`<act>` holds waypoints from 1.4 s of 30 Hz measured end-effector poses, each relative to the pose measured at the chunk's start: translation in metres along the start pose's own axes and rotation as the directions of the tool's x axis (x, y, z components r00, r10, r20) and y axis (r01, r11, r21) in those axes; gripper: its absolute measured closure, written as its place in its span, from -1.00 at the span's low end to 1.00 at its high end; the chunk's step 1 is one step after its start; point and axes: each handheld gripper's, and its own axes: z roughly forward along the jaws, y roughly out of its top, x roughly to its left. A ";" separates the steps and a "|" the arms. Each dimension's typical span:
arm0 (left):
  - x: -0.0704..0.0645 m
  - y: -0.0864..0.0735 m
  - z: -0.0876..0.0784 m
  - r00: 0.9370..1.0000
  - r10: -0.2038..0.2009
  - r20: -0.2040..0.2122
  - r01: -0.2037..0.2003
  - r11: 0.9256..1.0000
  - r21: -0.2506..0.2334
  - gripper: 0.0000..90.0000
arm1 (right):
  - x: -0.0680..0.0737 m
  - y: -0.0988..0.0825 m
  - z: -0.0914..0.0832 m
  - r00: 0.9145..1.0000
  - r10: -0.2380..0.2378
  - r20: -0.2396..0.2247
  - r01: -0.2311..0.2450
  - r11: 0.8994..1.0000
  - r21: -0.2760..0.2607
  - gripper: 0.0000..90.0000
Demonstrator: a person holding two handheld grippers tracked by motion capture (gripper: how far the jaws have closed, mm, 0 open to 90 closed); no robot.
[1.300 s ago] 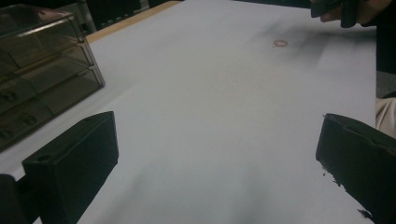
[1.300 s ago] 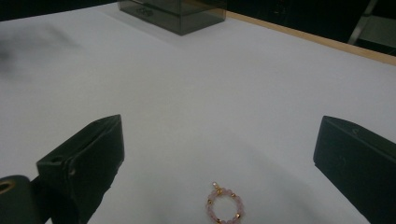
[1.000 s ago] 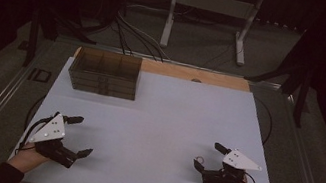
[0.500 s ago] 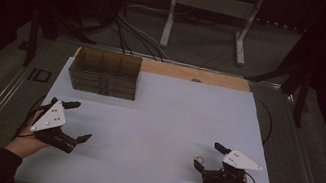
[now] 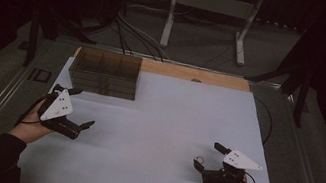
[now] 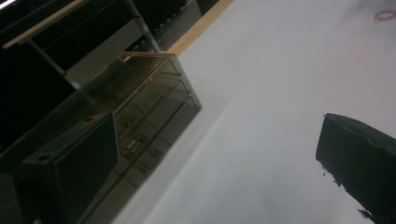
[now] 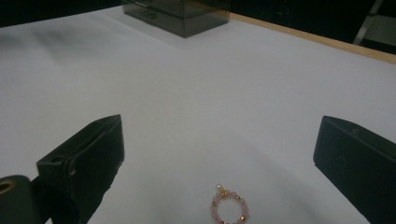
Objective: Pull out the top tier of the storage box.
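We see a small pink bead ring [image 7: 229,209] lying flat on the white table [image 5: 170,123], between the spread jaws of the right gripper [image 5: 206,156], touching neither. In the high view the ring sits at about five o'clock on the table. At nine o'clock the left gripper [image 5: 78,107] hangs with jaws wide apart, holding nothing. A smoky compartment box [image 5: 106,72] stands at eleven o'clock.

A bead ring [image 7: 228,208] lies on the table [image 5: 170,123], well apart from the compartment box [image 5: 105,72].
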 end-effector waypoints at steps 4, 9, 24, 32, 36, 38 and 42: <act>0.004 0.002 0.004 1.000 0.020 -0.023 -0.019 1.000 0.020 -1.00 | 0.000 0.000 0.000 1.000 -0.002 -0.001 0.002 1.000 0.000 -0.95; 0.007 0.003 0.012 0.996 0.067 -0.052 -0.064 0.996 0.058 -1.00 | 0.001 0.000 0.000 1.000 -0.004 -0.002 0.004 1.000 -0.002 -0.95; 0.011 0.005 0.035 0.968 0.222 -0.120 -0.195 0.960 0.199 -1.00 | 0.000 0.000 0.000 1.000 0.004 -0.005 -0.004 1.000 -0.001 -0.95; 0.010 0.006 0.048 0.936 0.323 -0.139 -0.275 0.919 0.283 -1.00 | 0.000 0.000 0.000 1.000 0.008 -0.008 -0.008 1.000 -0.006 -0.95; 0.010 0.007 0.054 0.920 0.363 -0.148 -0.301 0.896 0.326 -1.00 | 0.000 0.000 0.000 1.000 0.009 -0.011 -0.009 1.000 -0.006 -0.95; 0.010 0.007 0.057 0.915 0.374 -0.153 -0.305 0.888 0.345 -1.00 | 0.000 0.000 0.000 1.000 0.009 -0.011 -0.009 1.000 -0.004 -0.95; 0.010 0.006 0.064 0.885 0.434 -0.167 -0.343 0.853 0.394 -1.00 | 0.000 0.000 0.000 1.000 0.009 -0.012 -0.009 1.000 -0.005 -0.95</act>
